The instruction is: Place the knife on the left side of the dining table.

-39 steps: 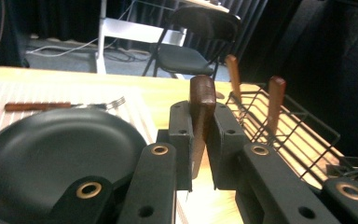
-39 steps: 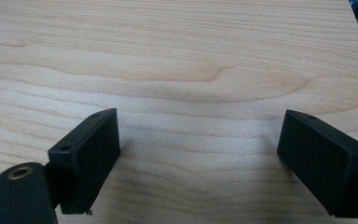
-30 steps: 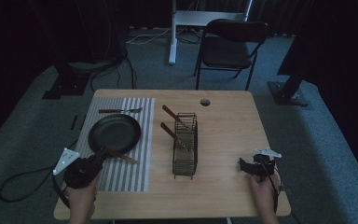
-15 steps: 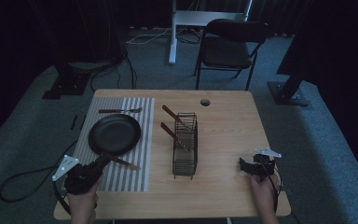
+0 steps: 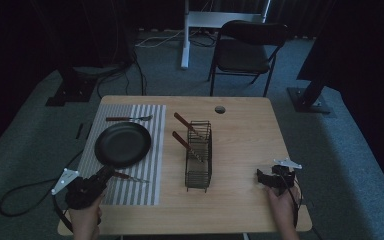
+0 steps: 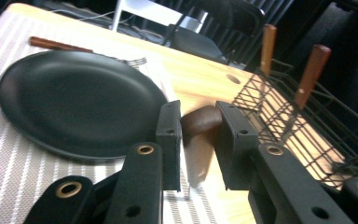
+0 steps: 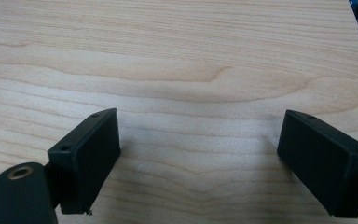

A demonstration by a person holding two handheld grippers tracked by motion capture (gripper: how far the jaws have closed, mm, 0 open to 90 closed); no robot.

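The table [image 7: 177, 56] is pale, smooth-grained wood. A matt black plate [image 6: 74, 100] lies on striped woven cloth [image 6: 9, 182]. The rack [image 6: 289, 116] is thin black wire.

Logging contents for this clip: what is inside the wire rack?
Two wooden-handled utensils stand tilted in the wire rack, handles poking above its rim. Their working ends are obscured by the mesh, so the type is unclear.

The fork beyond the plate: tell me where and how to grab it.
Grip the fork by its brown handle, coming straight down from above, jaws across its width. It lies flat on the striped mat, handle pointing left, just beyond the plate, so a low sideways approach would likely hit the plate.
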